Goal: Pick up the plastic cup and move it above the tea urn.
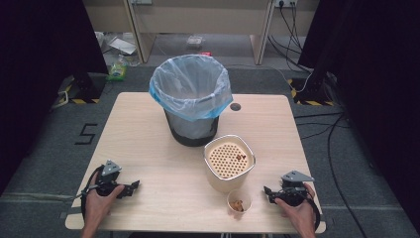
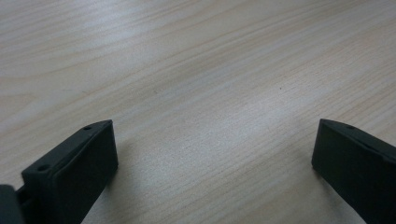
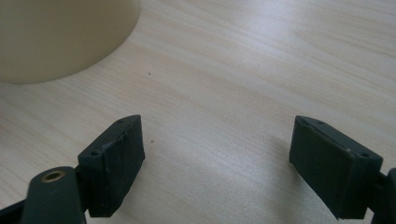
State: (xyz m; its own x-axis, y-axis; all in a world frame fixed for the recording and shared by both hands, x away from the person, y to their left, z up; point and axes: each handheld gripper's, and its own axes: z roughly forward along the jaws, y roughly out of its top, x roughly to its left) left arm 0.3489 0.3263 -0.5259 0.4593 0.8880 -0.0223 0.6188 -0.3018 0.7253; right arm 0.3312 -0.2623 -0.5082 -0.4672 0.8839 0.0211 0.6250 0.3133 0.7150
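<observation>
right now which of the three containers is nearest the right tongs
The small paper cup with food scraps, at the table's near edge just left of the right tongs; the strainer-topped beige container and lined bin stand farther back.

Light wooden table [image 1: 148, 129], lined bin [image 1: 191, 99], beige container [image 1: 229, 163], small cup [image 1: 238, 202]

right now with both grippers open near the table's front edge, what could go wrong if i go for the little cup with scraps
The small paper cup holding brown scraps stands close to the front edge of the light wooden table, so a nudge from the right gripper might tip it off. It also stands just in front of the beige canister with a perforated insert, so a wide reach could bump that too.
</observation>
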